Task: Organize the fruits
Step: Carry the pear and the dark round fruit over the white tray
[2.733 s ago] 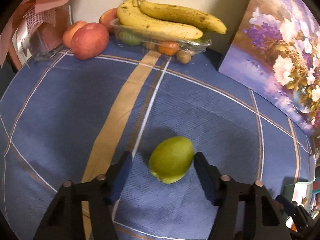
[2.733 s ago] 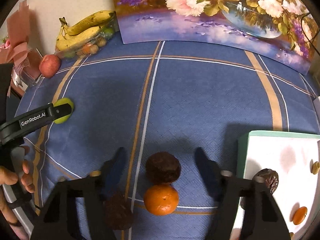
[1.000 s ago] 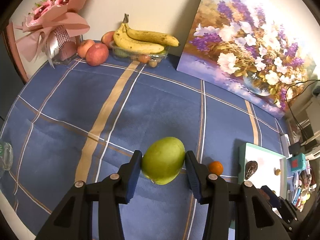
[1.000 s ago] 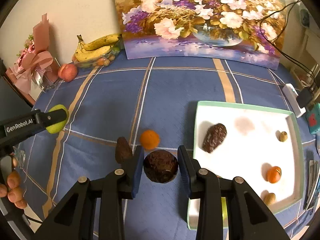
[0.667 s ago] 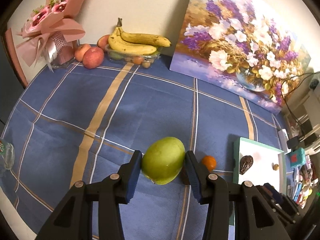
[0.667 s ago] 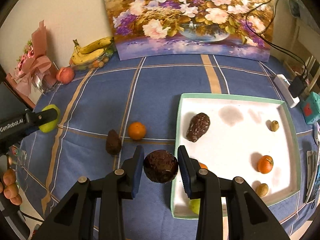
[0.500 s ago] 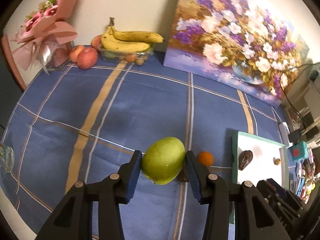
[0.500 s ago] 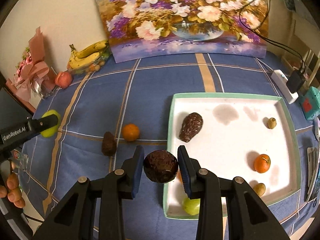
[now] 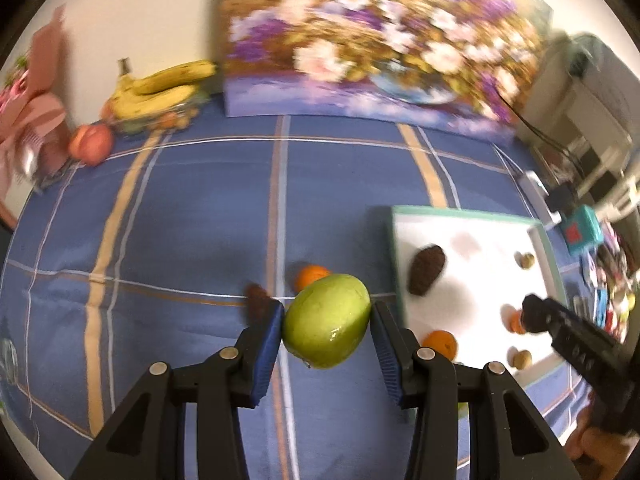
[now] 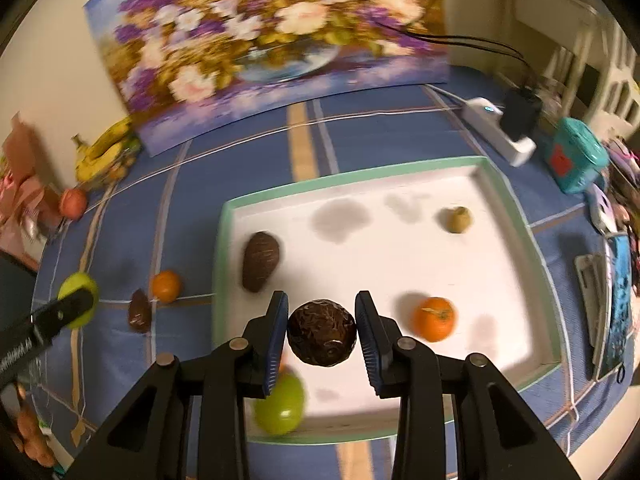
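My left gripper [image 9: 327, 334] is shut on a green apple [image 9: 327, 326] and holds it above the blue cloth, just left of the white tray [image 9: 472, 220]. My right gripper [image 10: 322, 334] is shut on a dark brown wrinkled fruit [image 10: 322, 332] and holds it over the near part of the tray [image 10: 516, 216]. The tray holds a brown oval fruit [image 10: 260, 256], an orange [image 10: 434, 318], a small olive-coloured fruit [image 10: 457, 219] and a green fruit [image 10: 280, 404]. An orange [image 10: 165, 286] and a dark fruit [image 10: 138, 316] lie on the cloth left of the tray.
Bananas on a clear box [image 9: 160, 88] and a red apple [image 9: 91, 144] stand at the far left by a pink bouquet [image 9: 28, 120]. A flower painting [image 10: 276, 40] leans on the wall. A power strip [image 10: 500, 128] and a teal box [image 10: 576, 160] lie right of the tray.
Both grippers closed on their fruits, lifted them and swung right: the green apple now hangs close to the tray's left edge and the dark fruit has come over the tray.
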